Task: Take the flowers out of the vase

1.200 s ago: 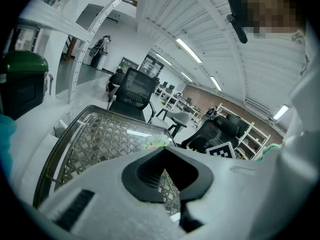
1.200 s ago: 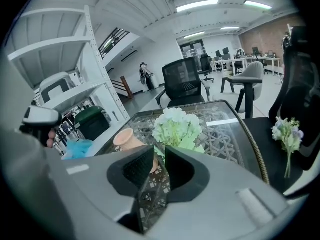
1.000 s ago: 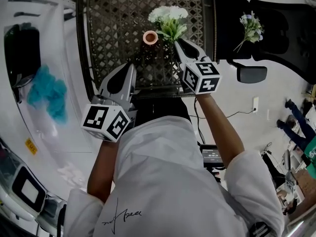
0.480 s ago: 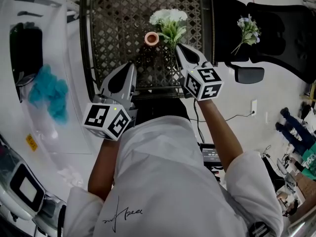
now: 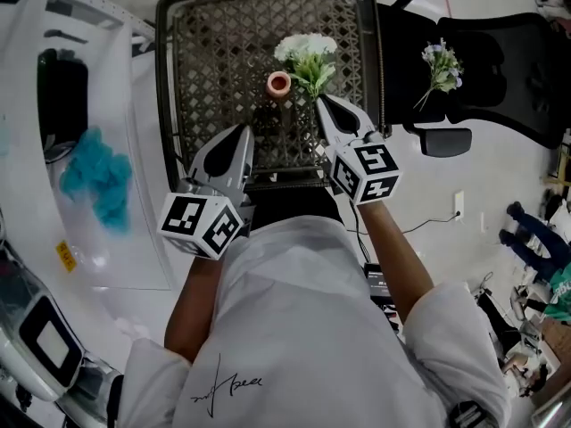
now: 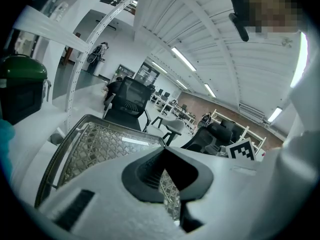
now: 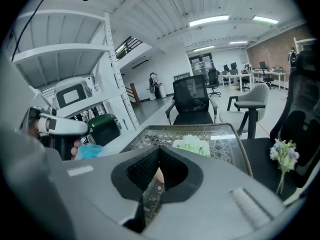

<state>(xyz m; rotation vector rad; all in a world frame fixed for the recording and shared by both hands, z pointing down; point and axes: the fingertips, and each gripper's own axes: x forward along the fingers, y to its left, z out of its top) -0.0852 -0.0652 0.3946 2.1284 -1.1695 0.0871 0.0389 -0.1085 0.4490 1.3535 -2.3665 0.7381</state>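
A small pink vase (image 5: 278, 84) stands on the wicker table (image 5: 169, 78) under its glass top. White flowers (image 5: 306, 48) with green leaves hang just right of the vase, their stems running down to my right gripper (image 5: 320, 102). That gripper is shut on the stems. In the right gripper view the white blooms (image 7: 191, 145) show just past the closed right gripper (image 7: 160, 150), with the vase (image 7: 158, 174) in the gap behind the pads. My left gripper (image 5: 242, 134) hovers over the table's near edge, left of the vase. In its own view the left gripper (image 6: 164, 152) is shut and holds nothing.
A purple-and-white flower sprig (image 5: 442, 64) lies on the black office chair (image 5: 508, 69) to the right of the table. A white shelf unit (image 5: 134, 203) with a blue cloth (image 5: 94, 172) runs along the left. A green bin (image 6: 22, 91) stands beyond the table.
My right gripper has risen with the white flowers in its jaws. The left gripper has come up slightly. The vase stays put on the table.
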